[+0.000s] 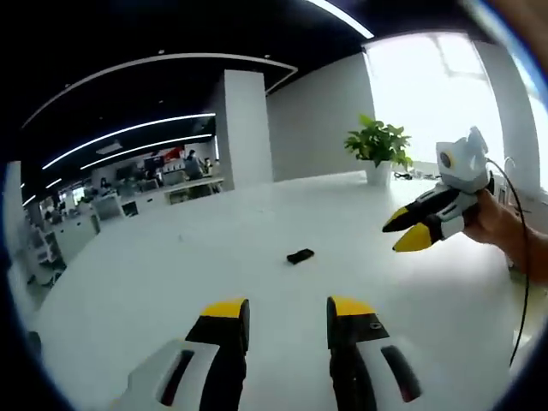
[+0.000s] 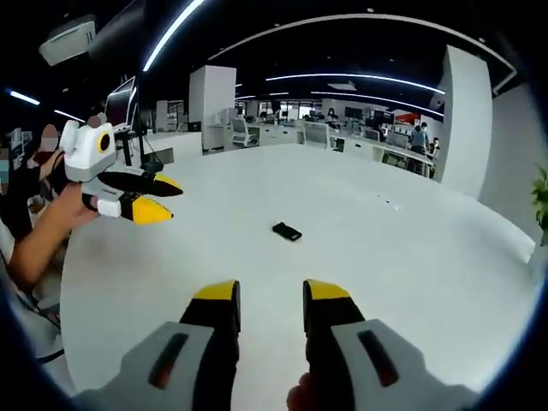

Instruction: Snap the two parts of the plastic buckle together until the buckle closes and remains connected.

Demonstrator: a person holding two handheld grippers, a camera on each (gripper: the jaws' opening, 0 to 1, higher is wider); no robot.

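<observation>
Buckle [image 1: 300,255]: small, dark, flat on the white table, well ahead of the left jaws and a little left of the gap between them; in the right gripper view [image 2: 287,231] also well ahead, roughly in line with the gap; too small to tell whether two parts or one, joined or apart.
Contact: buckle touched by neither gripper, lying alone on bare tabletop.
Left gripper [image 1: 288,313]: yellow-tipped black jaws rising from the bottom, spread apart with a clear gap, nothing between them; seen from the right gripper view [image 2: 163,199] up at the left, held in a hand, tips slightly parted and empty, above the table.
Right gripper [image 2: 271,298]: jaws released, gap between the yellow tips, nothing held; seen from the left gripper view [image 1: 409,229] off to the right, tips a little apart, pointing down-left toward the table, raised off it.
Hands: one hand [image 1: 492,221] wrapped round the right gripper's body; another hand [image 2: 73,210] with forearm behind the left gripper.
Table [image 1: 171,274]: broad, white, smooth, stretching far beyond the jaws.
Plant [image 1: 378,144]: green, in a white pot, at the far table edge, beyond the jaws to the right.
Background: open office, desks, ceiling light strips, bright window.
</observation>
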